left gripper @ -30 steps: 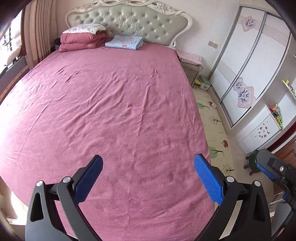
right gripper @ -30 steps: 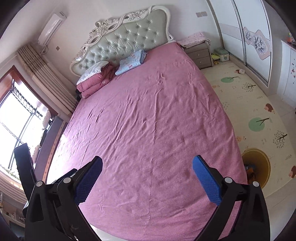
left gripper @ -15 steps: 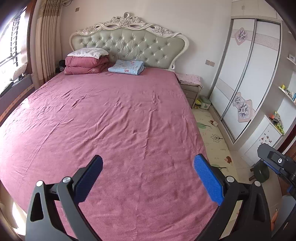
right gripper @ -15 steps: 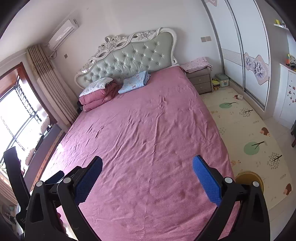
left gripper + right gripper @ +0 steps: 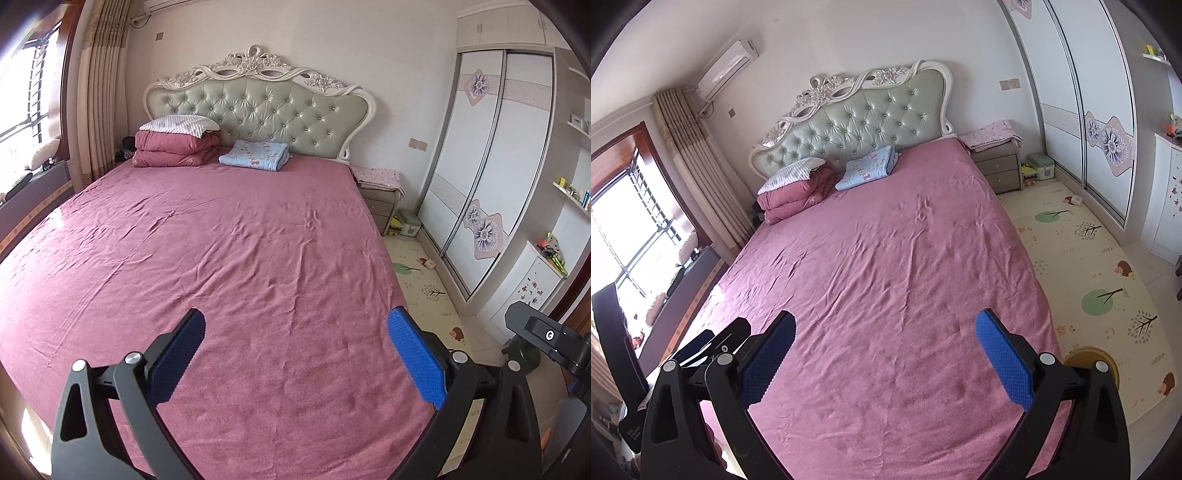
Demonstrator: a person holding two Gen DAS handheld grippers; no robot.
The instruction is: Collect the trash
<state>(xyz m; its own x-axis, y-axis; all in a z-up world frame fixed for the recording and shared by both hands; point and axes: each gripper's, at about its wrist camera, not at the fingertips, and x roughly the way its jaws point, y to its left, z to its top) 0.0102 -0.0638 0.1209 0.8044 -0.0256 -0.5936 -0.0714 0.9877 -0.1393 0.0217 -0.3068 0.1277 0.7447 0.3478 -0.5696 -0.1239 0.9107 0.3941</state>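
A wide bed with a pink sheet [image 5: 229, 258] [image 5: 894, 266] fills both views; no trash shows on it. My left gripper [image 5: 295, 354] hangs open over the foot of the bed, blue pads far apart and nothing between them. My right gripper [image 5: 884, 356] is open too, over the same end of the bed. A small box-like object [image 5: 428, 263] [image 5: 1075, 200] lies on the play mat by the wardrobe. Part of the other gripper's black body [image 5: 546, 336] appears at the right edge of the left wrist view.
Folded pink quilt [image 5: 173, 149], striped pillow and a blue folded blanket [image 5: 255, 155] lie at the tufted headboard. A nightstand [image 5: 997, 166] and a small green box [image 5: 1039, 166] stand right of the bed. A patterned mat [image 5: 1082, 258], a round yellow object [image 5: 1089, 356], and a sliding wardrobe [image 5: 480, 166] are on the right; window and curtains left.
Both cameras have tilted upward and drawn back from the bed, bringing the headboard, wall and wardrobe further into view. Both grippers have stayed open.
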